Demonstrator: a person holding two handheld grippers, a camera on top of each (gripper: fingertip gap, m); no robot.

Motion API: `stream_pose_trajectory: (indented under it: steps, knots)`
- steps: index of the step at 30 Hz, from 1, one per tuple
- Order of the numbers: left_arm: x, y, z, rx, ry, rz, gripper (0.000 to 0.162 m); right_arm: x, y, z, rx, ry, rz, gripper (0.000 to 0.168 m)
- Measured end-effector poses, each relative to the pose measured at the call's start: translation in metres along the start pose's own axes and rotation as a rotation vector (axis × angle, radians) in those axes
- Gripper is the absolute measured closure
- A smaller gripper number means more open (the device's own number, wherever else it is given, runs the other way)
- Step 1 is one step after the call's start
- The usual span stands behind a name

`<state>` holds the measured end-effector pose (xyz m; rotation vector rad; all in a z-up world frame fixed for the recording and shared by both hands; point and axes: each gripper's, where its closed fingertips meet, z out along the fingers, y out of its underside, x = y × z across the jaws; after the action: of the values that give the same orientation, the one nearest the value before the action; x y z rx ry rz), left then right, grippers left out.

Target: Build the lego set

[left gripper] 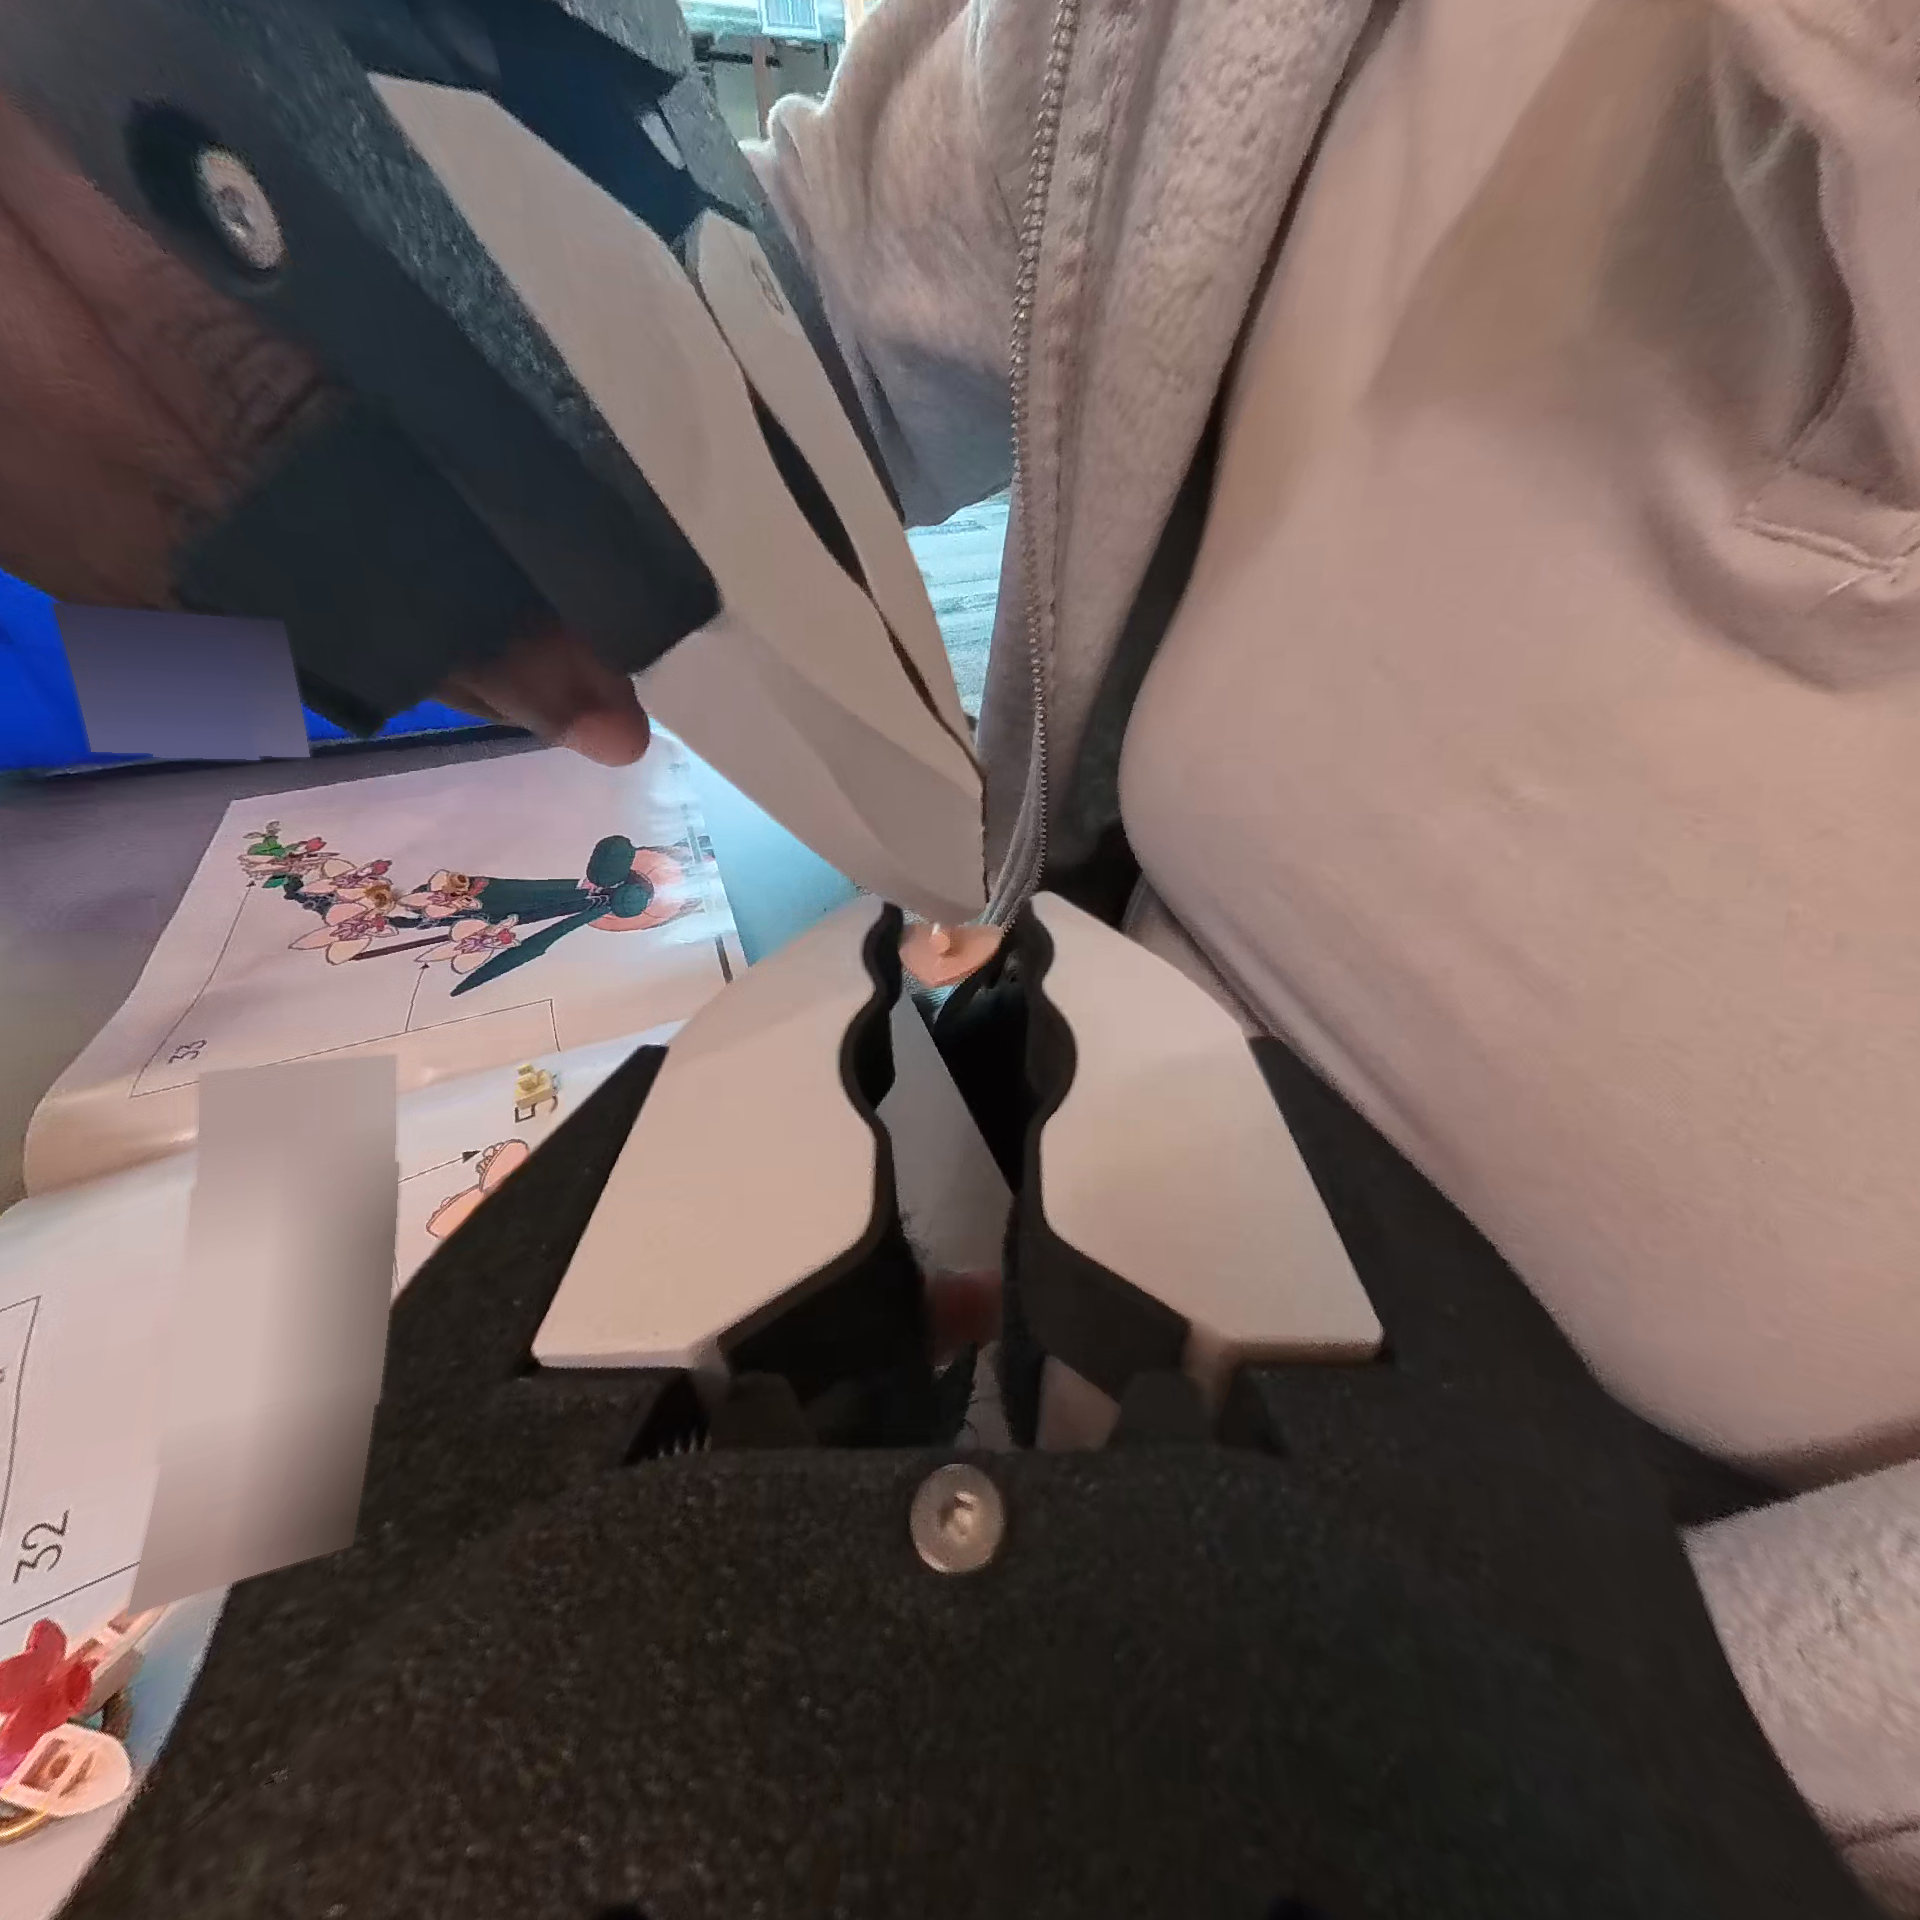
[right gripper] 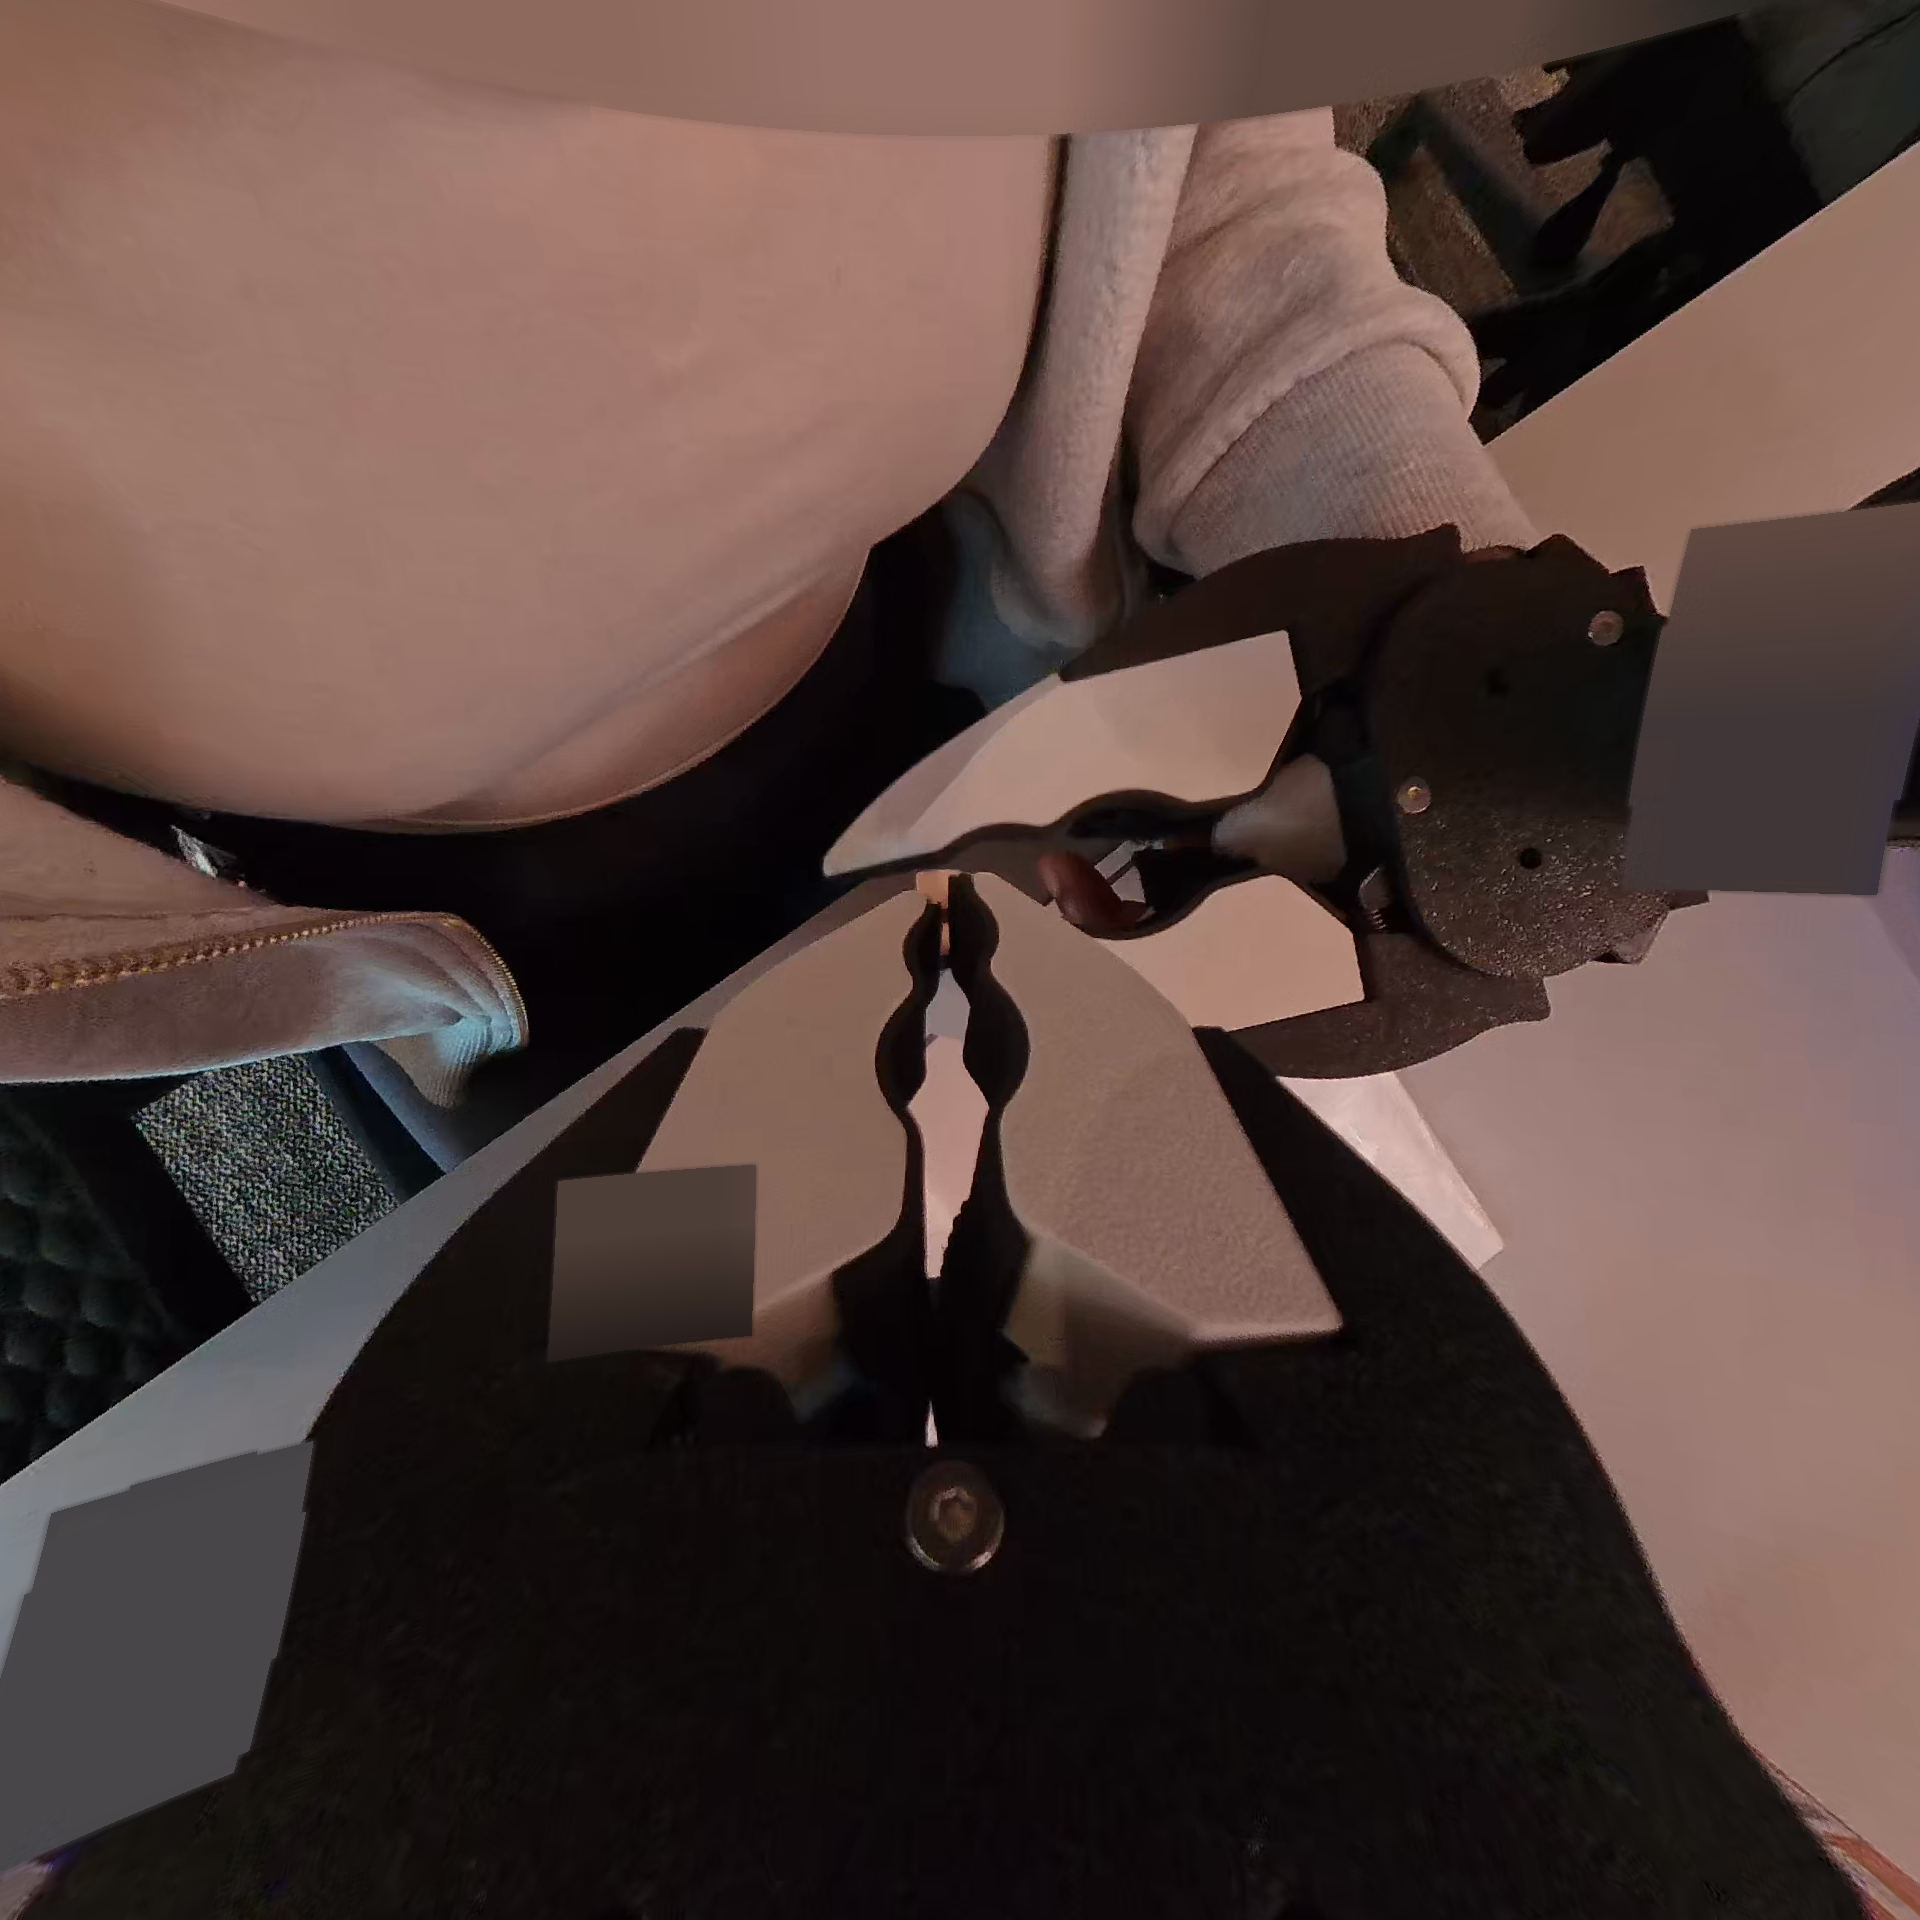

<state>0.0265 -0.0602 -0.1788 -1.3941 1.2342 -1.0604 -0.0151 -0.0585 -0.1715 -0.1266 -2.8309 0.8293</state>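
Left wrist view: left tongs (left gripper: 948,935) clenched on a pink piece (left gripper: 943,948) — instruction booklet (left gripper: 416,935) on the desk (left gripper: 94,862). Right wrist view: right tongs (right gripper: 943,902) grasping a pale piece (right gripper: 932,885).

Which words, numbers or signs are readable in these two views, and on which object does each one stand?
Instruction booklet, upper page: one printed step number, legible, but I do not quote writing.
Lower page: another step number, likewise not quoted.
Pink lego piece: no writing seen.
Right wrist view: none visible.
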Motion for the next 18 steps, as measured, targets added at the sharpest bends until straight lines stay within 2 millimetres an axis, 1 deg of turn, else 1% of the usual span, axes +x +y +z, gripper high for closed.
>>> stream_pose_trajectory:
  steps: [1,9,12,18]
  knots:
    - [0.0002,0.0000,0.0004,0.000,0.002,-0.003,0.145,-0.0002,-0.0005,-0.0001,0.006,-0.003,0.002,0.167]
    - [0.0017,-0.0003,0.0016,0.005,0.009,0.003,0.143,-0.0060,-0.0012,-0.0046,0.029,-0.027,0.020,0.167]
    - [0.0023,-0.0006,0.0026,0.008,0.013,0.008,0.143,-0.0065,-0.0018,-0.0031,0.040,-0.036,0.023,0.167]
    - [0.0040,0.0002,0.0041,0.002,0.022,0.020,0.146,-0.0080,-0.0038,-0.0012,0.049,-0.064,0.020,0.167]
